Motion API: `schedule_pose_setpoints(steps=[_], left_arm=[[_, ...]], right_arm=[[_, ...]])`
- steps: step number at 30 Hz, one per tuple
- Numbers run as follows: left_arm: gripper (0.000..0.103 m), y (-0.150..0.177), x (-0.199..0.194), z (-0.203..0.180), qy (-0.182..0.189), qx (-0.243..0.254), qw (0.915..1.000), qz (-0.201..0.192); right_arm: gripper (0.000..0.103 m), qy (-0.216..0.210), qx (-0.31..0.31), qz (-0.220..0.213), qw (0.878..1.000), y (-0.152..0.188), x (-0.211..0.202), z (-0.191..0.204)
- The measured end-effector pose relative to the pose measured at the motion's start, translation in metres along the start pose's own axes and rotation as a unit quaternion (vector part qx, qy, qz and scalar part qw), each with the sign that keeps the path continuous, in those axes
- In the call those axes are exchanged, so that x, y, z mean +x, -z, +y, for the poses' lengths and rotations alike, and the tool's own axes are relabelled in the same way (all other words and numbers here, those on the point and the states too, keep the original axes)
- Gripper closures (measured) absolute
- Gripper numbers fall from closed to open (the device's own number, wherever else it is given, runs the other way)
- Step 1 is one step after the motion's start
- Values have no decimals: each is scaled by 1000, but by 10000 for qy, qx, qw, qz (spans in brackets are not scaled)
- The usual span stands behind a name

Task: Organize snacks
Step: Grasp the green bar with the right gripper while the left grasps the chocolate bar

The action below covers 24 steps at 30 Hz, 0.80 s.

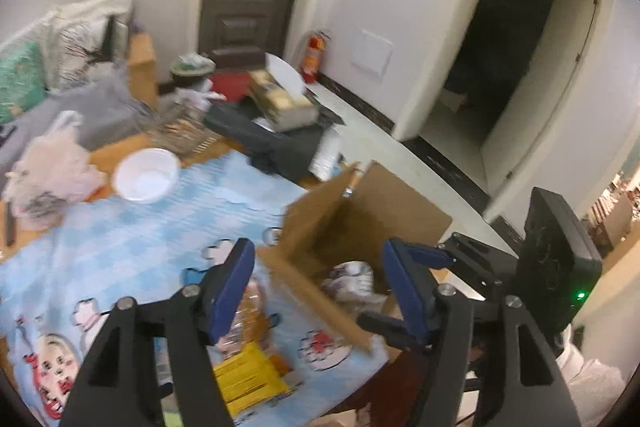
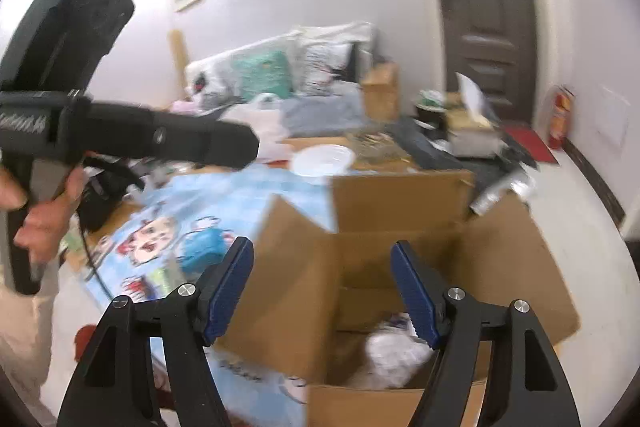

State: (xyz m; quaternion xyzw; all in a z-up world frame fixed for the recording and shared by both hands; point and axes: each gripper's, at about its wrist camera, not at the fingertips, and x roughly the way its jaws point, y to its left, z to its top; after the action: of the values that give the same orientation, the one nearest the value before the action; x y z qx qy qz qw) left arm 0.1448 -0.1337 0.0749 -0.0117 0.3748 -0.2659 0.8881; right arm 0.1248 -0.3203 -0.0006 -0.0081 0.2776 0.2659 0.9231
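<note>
An open cardboard box (image 1: 320,227) (image 2: 400,227) stands at the table's right edge with a white snack packet (image 1: 352,279) (image 2: 396,355) inside. A clear and yellow snack bag (image 1: 248,367) lies on the blue cartoon tablecloth (image 1: 140,235) left of the box. A blue snack packet (image 2: 204,251) lies on the cloth further left. My left gripper (image 1: 318,283) is open and empty, above the box's near-left flap. My right gripper (image 2: 322,287) is open and empty, over the box opening. The left gripper body also shows in the right wrist view (image 2: 120,135), held in a hand.
A white bowl (image 1: 146,175) (image 2: 324,159), a wire basket (image 1: 180,127) and a pink plastic bag (image 1: 52,167) sit at the table's far side. Black items and a book stack (image 1: 280,103) lie beyond. A sofa with pillows (image 2: 280,75), a door and a fire extinguisher (image 1: 314,57) are behind.
</note>
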Motion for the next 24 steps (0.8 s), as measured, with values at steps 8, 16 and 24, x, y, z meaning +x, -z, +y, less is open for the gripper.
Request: schedule_pose_setpoints(steps=[8, 16, 24], left_arm=[[36, 67, -65, 60, -865, -326, 9946, -462], [36, 152, -60, 135, -1425, -976, 9846, -284], [36, 232, -27, 194, -1345, -1887, 9727, 145]], right_arm=[[35, -897, -842, 160, 9923, 5, 18, 88], [35, -1414, -1048, 884, 9804, 29, 86, 146], [44, -1967, -1301, 1599, 9586, 73, 157, 203]])
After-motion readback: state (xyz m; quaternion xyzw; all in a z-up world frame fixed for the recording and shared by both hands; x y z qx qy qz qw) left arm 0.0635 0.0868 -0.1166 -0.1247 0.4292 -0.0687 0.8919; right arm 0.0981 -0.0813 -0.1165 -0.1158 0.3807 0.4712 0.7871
